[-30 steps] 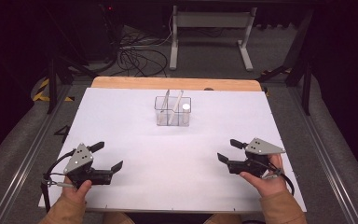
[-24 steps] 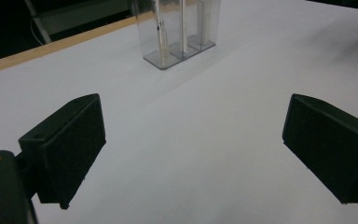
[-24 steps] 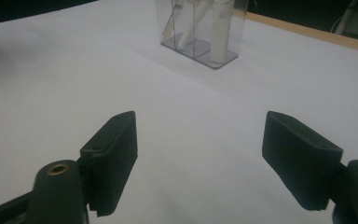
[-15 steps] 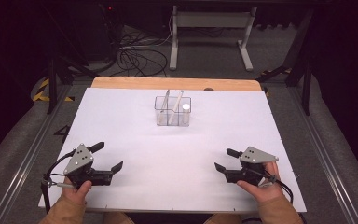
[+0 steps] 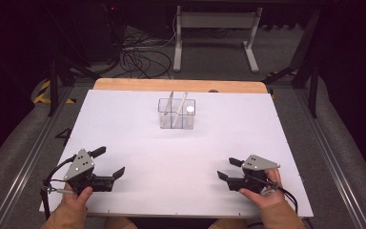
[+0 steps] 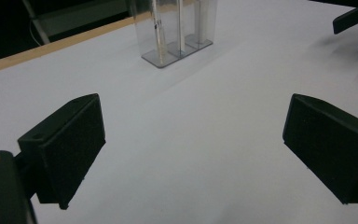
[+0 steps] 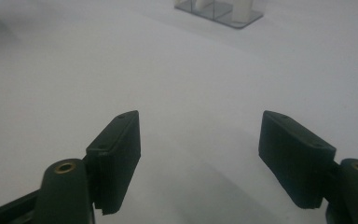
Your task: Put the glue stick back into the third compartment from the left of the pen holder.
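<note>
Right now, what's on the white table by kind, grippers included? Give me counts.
Clear divided holder: 1
White cylinder standing in its right compartment: 1
Slim rods leaning in the holder: 2
Grippers: 2, left gripper and right gripper, both open and empty
Total: 6

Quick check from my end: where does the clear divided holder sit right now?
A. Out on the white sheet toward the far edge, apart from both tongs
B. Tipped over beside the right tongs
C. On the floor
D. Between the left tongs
A: the clear divided holder stands upright far out on the white sheet, while the left tongs and right tongs are open near the person's edge.
</note>
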Action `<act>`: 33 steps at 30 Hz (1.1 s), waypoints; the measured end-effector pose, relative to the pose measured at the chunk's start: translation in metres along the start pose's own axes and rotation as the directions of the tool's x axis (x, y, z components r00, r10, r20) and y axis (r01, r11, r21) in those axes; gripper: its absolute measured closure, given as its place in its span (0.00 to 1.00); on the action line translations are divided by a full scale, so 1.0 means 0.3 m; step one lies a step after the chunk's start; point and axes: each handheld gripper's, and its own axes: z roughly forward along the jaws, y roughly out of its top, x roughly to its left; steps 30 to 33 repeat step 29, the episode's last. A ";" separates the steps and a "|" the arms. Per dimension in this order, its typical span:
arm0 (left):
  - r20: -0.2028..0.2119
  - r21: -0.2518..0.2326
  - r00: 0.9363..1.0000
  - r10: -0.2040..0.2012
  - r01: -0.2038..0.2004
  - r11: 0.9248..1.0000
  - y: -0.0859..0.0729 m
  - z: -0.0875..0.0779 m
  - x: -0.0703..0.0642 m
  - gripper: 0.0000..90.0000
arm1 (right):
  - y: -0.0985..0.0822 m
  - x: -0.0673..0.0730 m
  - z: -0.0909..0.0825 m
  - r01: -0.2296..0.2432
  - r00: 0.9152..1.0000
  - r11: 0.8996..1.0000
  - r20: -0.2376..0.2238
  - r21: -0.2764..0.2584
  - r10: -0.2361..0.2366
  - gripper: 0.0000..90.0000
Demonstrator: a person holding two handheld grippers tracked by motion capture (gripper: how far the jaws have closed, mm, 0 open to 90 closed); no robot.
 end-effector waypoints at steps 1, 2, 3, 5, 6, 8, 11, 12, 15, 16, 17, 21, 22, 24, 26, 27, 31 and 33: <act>0.001 -0.002 1.000 0.000 0.000 1.000 0.000 0.000 -0.001 0.07 | 0.001 0.003 0.004 0.011 1.000 1.000 -0.006 0.010 -0.011 0.34; 0.001 -0.002 1.000 -0.001 0.001 1.000 0.000 -0.001 -0.001 0.07 | 0.002 0.005 0.005 0.017 1.000 1.000 -0.007 0.015 -0.017 0.34; 0.001 -0.002 1.000 -0.001 0.001 1.000 0.000 -0.001 -0.001 0.07 | 0.003 0.005 0.006 0.018 1.000 1.000 -0.008 0.015 -0.017 0.34; 0.000 -0.002 1.000 0.002 -0.002 1.000 0.000 -0.001 0.000 0.07 | 0.003 0.003 0.007 0.014 1.000 1.000 -0.009 0.015 -0.014 0.34; 0.000 -0.004 1.000 0.001 -0.001 1.000 0.000 0.000 0.000 0.07 | 0.003 0.003 0.006 0.013 1.000 1.000 -0.011 0.013 -0.013 0.33; 0.001 -0.005 1.000 0.000 0.000 1.000 0.000 0.000 -0.001 0.07 | 0.004 0.002 0.005 0.020 1.000 1.000 -0.011 0.006 -0.020 0.32; 0.000 -0.005 1.000 0.002 -0.002 1.000 0.000 0.001 -0.003 0.07 | 0.005 0.001 0.003 0.027 1.000 1.000 -0.011 0.000 -0.027 0.32; 0.000 -0.005 1.000 0.003 -0.003 1.000 0.000 0.001 -0.003 0.07 | 0.005 0.001 0.003 0.028 1.000 1.000 -0.011 -0.002 -0.028 0.32; -0.001 -0.005 1.000 0.005 -0.005 1.000 0.000 0.001 -0.002 0.07 | 0.006 0.001 0.001 0.026 1.000 1.000 -0.011 -0.005 -0.026 0.32; -0.001 -0.005 1.000 0.005 -0.005 1.000 0.000 0.001 -0.002 0.07 | 0.007 0.002 0.000 0.026 1.000 1.000 -0.010 -0.007 -0.026 0.32; -0.001 -0.005 1.000 0.005 -0.005 1.000 0.000 0.001 -0.002 0.07 | 0.007 0.002 0.000 0.026 1.000 1.000 -0.010 -0.008 -0.026 0.31; 0.001 -0.003 1.000 0.006 -0.006 1.000 -0.001 0.001 -0.001 0.07 | 0.009 0.001 -0.001 0.028 1.000 1.000 -0.010 -0.009 -0.028 0.31; 0.000 -0.002 1.000 0.008 -0.008 1.000 -0.001 0.001 0.000 0.07 | 0.010 0.002 -0.002 0.029 1.000 1.000 -0.010 -0.010 -0.029 0.31; 0.001 -0.001 1.000 0.008 -0.008 1.000 -0.001 0.001 0.001 0.07 | 0.011 0.002 -0.004 0.027 1.000 1.000 -0.009 -0.012 -0.027 0.31; 0.000 -0.001 1.000 0.009 -0.009 1.000 -0.001 0.001 0.001 0.07 | 0.011 0.002 -0.006 0.028 1.000 1.000 -0.007 -0.013 -0.028 0.31; 0.000 -0.001 1.000 0.009 -0.009 1.000 -0.001 0.001 0.001 0.07 | 0.011 0.001 -0.006 0.028 1.000 1.000 -0.006 -0.014 -0.028 0.30; 0.000 -0.001 1.000 0.010 -0.010 1.000 -0.001 0.002 0.001 0.07 | 0.012 0.000 -0.007 0.033 0.999 0.999 -0.003 -0.014 -0.033 0.30; 0.000 -0.001 1.000 0.010 -0.010 1.000 -0.001 0.002 0.001 0.07 | 0.012 0.000 -0.007 0.033 0.999 0.999 -0.003 -0.014 -0.033 0.30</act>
